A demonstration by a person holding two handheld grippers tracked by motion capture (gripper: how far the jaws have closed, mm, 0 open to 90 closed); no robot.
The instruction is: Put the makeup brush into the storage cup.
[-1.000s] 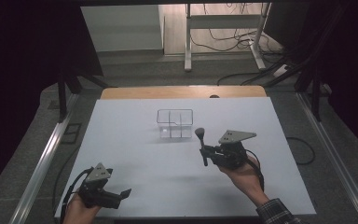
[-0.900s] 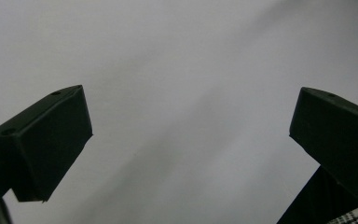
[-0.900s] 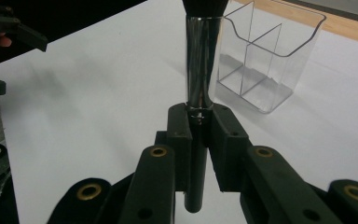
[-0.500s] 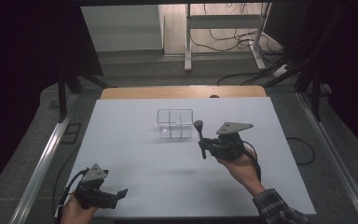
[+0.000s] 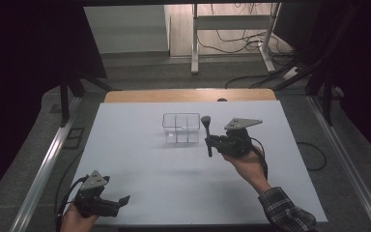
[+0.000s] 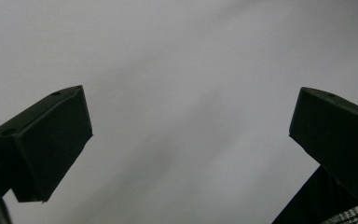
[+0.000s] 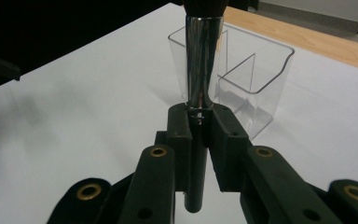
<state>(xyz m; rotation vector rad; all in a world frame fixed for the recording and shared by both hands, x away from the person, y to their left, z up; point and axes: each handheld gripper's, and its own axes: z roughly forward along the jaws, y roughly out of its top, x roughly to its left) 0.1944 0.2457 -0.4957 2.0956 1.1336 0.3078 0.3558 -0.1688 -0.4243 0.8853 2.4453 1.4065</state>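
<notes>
The right gripper [image 5: 211,141] is held above the middle of the white counter [image 5: 140,164], just to the right of a clear plastic organizer [image 5: 181,127]. Its fingers [image 7: 179,135] are closed tight on a makeup brush [image 5: 207,135] — the right gripper view shows them pinching the dark handle just below the shiny metal ferrule, with the end of the handle poking out beneath. The brush stands roughly upright, bristle head up, and in the high view that head sits level with the organizer's right wall, beside it rather than inside. The grey three-cornered plate [image 5: 242,123] rides on top of this gripper, and the person's right hand [image 5: 244,162] grips it from behind, a plaid sleeve [image 5: 285,212] showing at the wrist.

The organizer is a transparent box split by inner walls into compartments; it rests on the counter toward the far centre, and its compartments look empty as far as the clear walls let one see.

The left gripper [image 5: 118,202] lies low at the near left corner of the counter, well apart from the organizer and the brush. Its fingers [image 6: 46,140] are spread wide — the left gripper view shows bare white counter between them and nothing held.
</notes>
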